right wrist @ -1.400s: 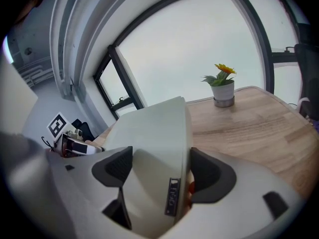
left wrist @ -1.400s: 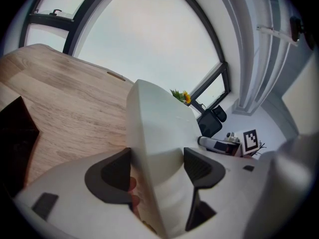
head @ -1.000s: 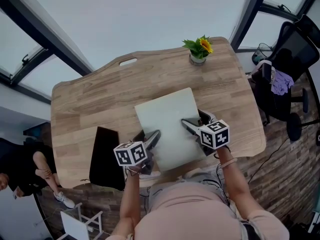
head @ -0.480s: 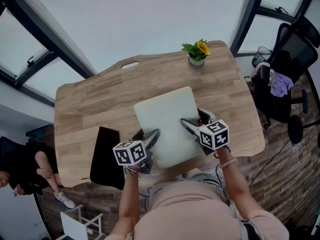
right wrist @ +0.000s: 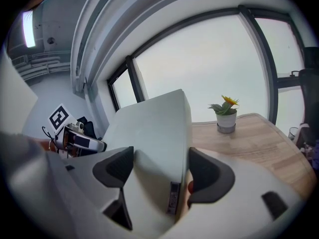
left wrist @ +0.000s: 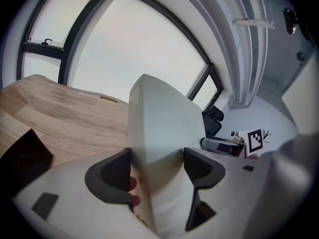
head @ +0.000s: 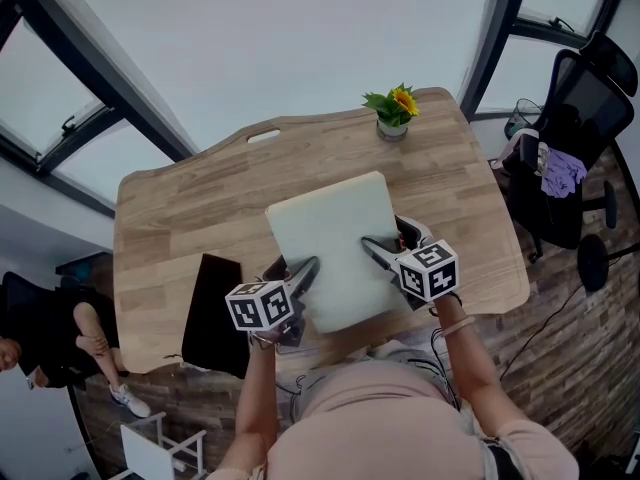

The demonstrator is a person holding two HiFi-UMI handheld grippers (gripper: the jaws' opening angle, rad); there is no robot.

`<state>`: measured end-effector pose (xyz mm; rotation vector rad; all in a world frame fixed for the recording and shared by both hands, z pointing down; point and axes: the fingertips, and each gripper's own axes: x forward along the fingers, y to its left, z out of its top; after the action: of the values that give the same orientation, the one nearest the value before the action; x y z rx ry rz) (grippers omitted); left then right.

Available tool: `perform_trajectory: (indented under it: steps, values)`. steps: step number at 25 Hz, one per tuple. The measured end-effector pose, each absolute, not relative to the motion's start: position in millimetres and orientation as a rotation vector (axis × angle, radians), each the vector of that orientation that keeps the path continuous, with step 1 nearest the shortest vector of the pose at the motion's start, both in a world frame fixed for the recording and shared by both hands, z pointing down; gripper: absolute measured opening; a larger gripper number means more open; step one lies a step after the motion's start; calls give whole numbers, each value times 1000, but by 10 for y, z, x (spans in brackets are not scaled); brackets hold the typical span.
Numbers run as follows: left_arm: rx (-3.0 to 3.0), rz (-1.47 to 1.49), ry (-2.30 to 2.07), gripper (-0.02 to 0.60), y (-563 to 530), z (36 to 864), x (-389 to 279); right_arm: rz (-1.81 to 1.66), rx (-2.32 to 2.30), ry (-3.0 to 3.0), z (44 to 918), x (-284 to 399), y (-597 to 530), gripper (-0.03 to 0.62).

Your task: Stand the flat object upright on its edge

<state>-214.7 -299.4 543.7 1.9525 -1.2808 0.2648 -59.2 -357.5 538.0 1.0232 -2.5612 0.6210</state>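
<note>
**Left gripper** (head: 293, 269): jaws wide, closed on the left side edge of the white slab (head: 330, 236), one pad on each face.

**Right gripper** (head: 390, 240): jaws equally wide, clamped on the slab's right side edge, a pad above and a pad below. A small port shows on that edge just inside the jaw, so the slab is likely a closed laptop.

**White slab:** held between the two grippers at its near half, over the near middle of the wooden table (head: 170, 218). It is tilted, with the far edge raised towards the window. Whether the near edge touches the tabletop cannot be told, as the grippers and the person's body hide it.

**Task status:** begun, not finished. Grip taken on both sides and the slab off its flat lie. By my reckoning, what is left is to tip it on to vertical, seat one edge on the table and let go without it toppling.

**Surroundings:**
- A dark flat item (head: 212, 313) lies left of the left gripper, apart from the slab.
- A potted sunflower (head: 393, 108) stands at the far edge, well clear.
- An office chair (head: 585, 118) is beyond the table's right end.
</note>
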Motion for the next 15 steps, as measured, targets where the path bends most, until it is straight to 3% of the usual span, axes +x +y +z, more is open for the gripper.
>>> perform_trajectory:
  steps: [15]
  values:
    - [2028,271,-1348,305,-3060,5214,-2077,485,1062,-2612,5145,-516,-3608,345]
